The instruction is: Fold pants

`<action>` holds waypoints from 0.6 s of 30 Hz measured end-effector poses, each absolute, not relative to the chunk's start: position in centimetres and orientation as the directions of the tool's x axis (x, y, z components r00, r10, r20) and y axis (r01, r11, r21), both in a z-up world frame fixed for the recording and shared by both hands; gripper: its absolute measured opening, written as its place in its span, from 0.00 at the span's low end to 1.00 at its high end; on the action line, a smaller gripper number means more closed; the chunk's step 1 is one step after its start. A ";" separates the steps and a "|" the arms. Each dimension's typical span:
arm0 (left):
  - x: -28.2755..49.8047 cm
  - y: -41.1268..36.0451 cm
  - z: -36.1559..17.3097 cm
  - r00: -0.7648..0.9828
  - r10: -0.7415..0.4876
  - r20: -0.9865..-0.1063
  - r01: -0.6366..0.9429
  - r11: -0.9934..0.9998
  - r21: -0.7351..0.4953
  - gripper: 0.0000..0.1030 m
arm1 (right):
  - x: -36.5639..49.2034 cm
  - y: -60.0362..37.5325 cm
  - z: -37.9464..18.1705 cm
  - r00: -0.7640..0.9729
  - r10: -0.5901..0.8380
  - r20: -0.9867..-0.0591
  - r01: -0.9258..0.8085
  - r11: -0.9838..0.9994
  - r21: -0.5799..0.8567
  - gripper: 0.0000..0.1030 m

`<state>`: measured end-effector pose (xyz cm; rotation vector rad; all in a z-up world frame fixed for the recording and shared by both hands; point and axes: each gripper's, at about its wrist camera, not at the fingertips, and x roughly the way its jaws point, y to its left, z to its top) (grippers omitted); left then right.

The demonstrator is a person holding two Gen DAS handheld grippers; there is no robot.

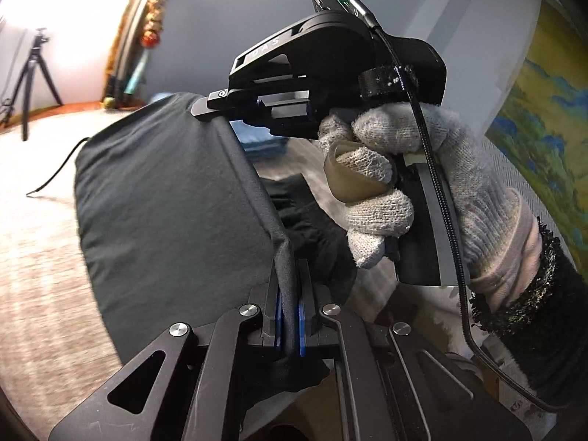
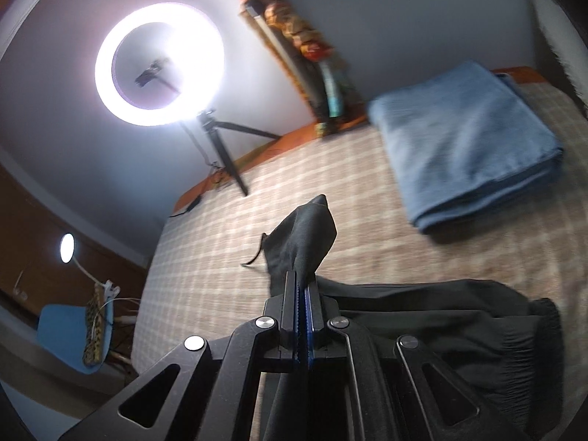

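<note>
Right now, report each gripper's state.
Left gripper: jaws shut on the pants.
Right gripper: jaws shut on the pants.

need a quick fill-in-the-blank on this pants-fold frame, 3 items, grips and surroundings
1. The left gripper is shut on the black ____.
2. The right gripper is ____ on the same pants.
3. The folded cloth lying beyond the pants is ____ in colour.

Missing words: pants; shut; blue
</note>
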<state>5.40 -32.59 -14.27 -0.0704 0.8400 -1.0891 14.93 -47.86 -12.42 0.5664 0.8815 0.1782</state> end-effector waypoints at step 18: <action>5.5 -39.2 -15.0 0.077 -0.820 -0.567 0.789 0.398 -0.469 0.04 | 12.9 -55.9 -14.4 0.623 0.281 -0.730 0.185 0.854 0.486 0.00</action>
